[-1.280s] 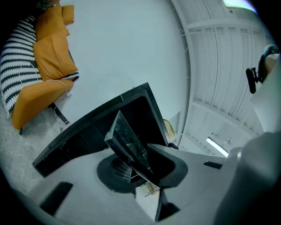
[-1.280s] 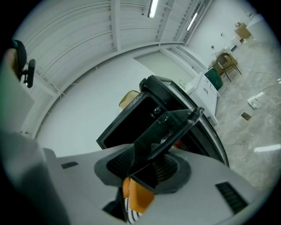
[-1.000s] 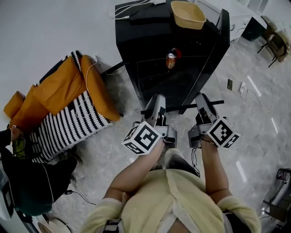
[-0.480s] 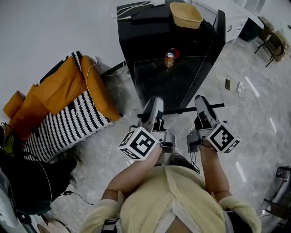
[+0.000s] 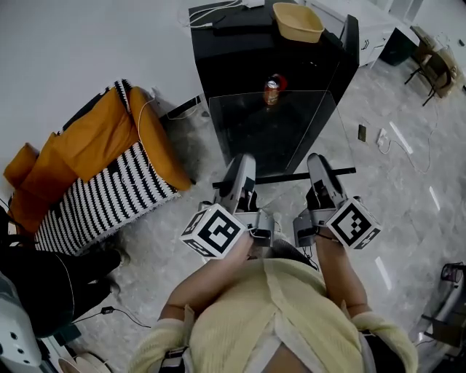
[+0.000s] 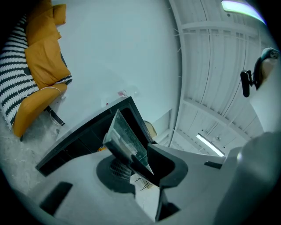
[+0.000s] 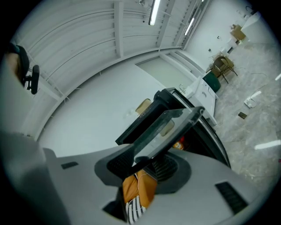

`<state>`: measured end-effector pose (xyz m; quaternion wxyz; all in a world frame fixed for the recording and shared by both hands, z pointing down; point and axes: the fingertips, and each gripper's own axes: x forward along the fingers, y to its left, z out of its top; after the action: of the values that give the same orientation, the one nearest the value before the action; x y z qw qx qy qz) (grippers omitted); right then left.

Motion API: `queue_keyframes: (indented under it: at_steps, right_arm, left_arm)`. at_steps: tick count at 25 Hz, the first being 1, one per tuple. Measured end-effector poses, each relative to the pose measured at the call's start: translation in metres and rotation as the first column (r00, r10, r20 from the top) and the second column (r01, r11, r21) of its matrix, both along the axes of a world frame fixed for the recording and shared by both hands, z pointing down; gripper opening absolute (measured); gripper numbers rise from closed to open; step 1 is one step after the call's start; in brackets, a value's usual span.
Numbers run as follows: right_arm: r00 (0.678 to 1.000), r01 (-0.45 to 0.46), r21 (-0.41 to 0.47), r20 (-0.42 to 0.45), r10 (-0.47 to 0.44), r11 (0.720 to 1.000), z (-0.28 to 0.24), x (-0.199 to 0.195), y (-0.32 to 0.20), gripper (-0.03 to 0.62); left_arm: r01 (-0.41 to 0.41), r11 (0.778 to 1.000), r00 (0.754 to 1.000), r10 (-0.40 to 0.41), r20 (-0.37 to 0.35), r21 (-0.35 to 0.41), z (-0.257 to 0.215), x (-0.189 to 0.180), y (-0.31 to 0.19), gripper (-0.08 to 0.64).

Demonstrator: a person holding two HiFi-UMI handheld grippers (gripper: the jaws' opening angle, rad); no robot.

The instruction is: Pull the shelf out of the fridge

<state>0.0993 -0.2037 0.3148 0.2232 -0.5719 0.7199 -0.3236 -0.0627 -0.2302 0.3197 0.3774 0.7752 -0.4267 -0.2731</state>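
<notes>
While the left gripper (image 5: 242,169) and right gripper (image 5: 318,166) each clamp the dark front rim of the glass shelf (image 5: 277,131), the shelf projects mostly out of the fridge (image 5: 240,51), its far edge near a can (image 5: 271,92). When that edge loses support, the jaws alone carry the weight: the pane may tilt and slip. Uneven pulling may jam it.

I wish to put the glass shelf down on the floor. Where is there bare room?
Bare floor lies between the striped cushion and the person, and there is a wider patch on the right, past the small things beside the fridge. The fridge top is crowded with a basket and cables.
</notes>
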Motion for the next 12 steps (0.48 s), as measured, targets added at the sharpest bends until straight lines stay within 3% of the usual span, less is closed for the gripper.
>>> queue_keyframes:
  at_steps: [12]
  right_arm:
    - [0.999,0.035,0.005,0.009,-0.035,0.999,-0.007,-0.021,0.013,0.132]
  left_arm:
    - [0.0,1.0,1.0,0.0,0.013,0.006,-0.01,-0.02,0.014,0.089]
